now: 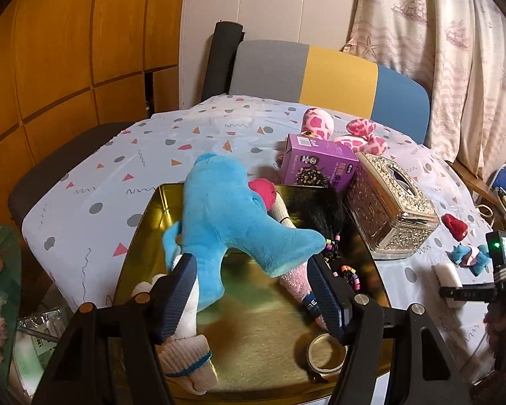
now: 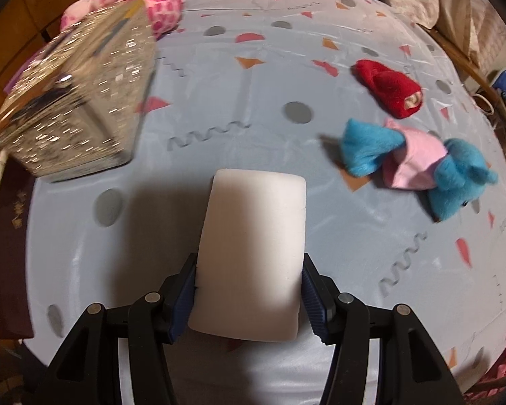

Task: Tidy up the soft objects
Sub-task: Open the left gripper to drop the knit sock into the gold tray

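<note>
A big blue plush toy (image 1: 229,212) lies across the gold tray (image 1: 259,330), on top of socks (image 1: 185,354) and a black furry piece (image 1: 317,209). My left gripper (image 1: 253,263) hangs over the tray, open. One leg of the plush dangles between its fingers beside the left pad, well apart from the right pad. My right gripper (image 2: 249,266) is shut on a white foam block (image 2: 253,249), pads pressing both long sides, held above the tablecloth. The block (image 1: 448,278) also shows at the right of the left wrist view. A small blue-and-pink plush (image 2: 418,162) and a red soft piece (image 2: 391,91) lie on the cloth.
A silver tissue box (image 1: 391,206) stands right of the tray, with a purple carton (image 1: 317,165) and a pink spotted plush (image 1: 350,131) behind it. A tape roll (image 1: 327,354) sits in the tray's near corner. A chair (image 1: 320,77) stands at the table's far edge.
</note>
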{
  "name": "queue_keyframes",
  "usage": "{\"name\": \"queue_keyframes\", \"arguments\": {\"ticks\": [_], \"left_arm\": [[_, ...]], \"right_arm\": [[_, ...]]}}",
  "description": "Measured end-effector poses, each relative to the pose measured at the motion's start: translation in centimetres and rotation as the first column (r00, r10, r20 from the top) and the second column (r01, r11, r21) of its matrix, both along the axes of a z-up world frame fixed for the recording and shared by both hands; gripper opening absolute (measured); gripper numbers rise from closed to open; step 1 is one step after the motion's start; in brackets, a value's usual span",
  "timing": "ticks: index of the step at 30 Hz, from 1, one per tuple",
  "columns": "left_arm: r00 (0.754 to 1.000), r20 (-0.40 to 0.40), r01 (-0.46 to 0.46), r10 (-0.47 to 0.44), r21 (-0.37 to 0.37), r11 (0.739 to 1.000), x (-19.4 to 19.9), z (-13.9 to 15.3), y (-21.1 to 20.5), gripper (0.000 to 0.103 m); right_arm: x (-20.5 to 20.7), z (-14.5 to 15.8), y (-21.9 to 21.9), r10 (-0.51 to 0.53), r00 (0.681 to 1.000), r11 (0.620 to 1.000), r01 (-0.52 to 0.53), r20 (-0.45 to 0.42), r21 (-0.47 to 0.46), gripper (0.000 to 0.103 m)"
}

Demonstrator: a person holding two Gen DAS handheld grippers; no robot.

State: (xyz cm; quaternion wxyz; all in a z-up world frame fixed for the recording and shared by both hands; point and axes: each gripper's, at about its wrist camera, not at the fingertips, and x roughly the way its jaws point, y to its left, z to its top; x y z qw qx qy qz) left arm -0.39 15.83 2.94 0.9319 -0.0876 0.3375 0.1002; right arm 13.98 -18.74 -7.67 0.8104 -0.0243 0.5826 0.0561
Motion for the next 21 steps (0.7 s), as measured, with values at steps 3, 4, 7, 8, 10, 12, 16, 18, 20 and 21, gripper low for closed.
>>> {"name": "queue_keyframes", "arguments": {"ticks": [3,4,7,8,10,12,16,18,20,21], "left_arm": [[1.000,-0.012,0.000,0.000,-0.006,1.000,0.2,-0.4,-0.1,0.068],[1.000,-0.015,0.000,0.000,-0.009,1.000,0.2,-0.5,0.0,0.068],[1.000,-0.017,0.001,-0.001,-0.009,1.000,0.2,-0.6,0.0,0.068],[1.000,-0.020,0.001,-0.001,-0.010,1.000,0.3,-0.7,0.0,0.068],[1.000,-0.023,0.002,-0.002,-0.014,1.000,0.3,-0.8,0.0,0.068],[1.000,-0.025,0.004,-0.004,-0.012,1.000,0.3,-0.9,0.0,0.068],[1.000,-0.021,0.001,-0.001,-0.013,1.000,0.4,-0.8,0.1,0.068],[1.000,-0.020,-0.001,0.001,-0.016,1.000,0.4,-0.8,0.2,0.068],[1.000,-0.018,-0.005,0.005,-0.017,1.000,0.3,-0.8,0.3,0.068],[1.000,-0.017,-0.008,0.008,-0.018,1.000,0.2,-0.8,0.4,0.068]], "right_arm": [[-1.5,0.1,2.0,0.067,0.998,0.998,-0.067,0.005,0.009,0.057],[-1.8,0.2,2.5,0.081,0.997,0.997,-0.081,0.010,0.002,0.057],[-3.0,0.4,3.9,0.117,0.993,0.993,-0.118,0.020,0.009,0.057],[-3.4,0.6,4.4,0.129,0.991,0.991,-0.130,0.024,0.014,0.057],[-4.1,1.2,4.8,0.131,0.990,0.991,-0.133,0.043,0.030,0.057],[-4.7,2.2,5.2,0.125,0.989,0.989,-0.131,0.078,0.064,0.056],[-6.0,5.1,6.8,0.157,0.974,0.976,-0.179,0.163,0.127,0.056],[-6.3,6.6,9.2,0.194,0.961,0.962,-0.226,0.196,0.154,0.056],[-6.6,7.5,11.0,0.242,0.944,0.944,-0.282,0.224,0.171,0.056],[-6.8,7.9,11.9,0.266,0.935,0.934,-0.310,0.235,0.177,0.056]]}}
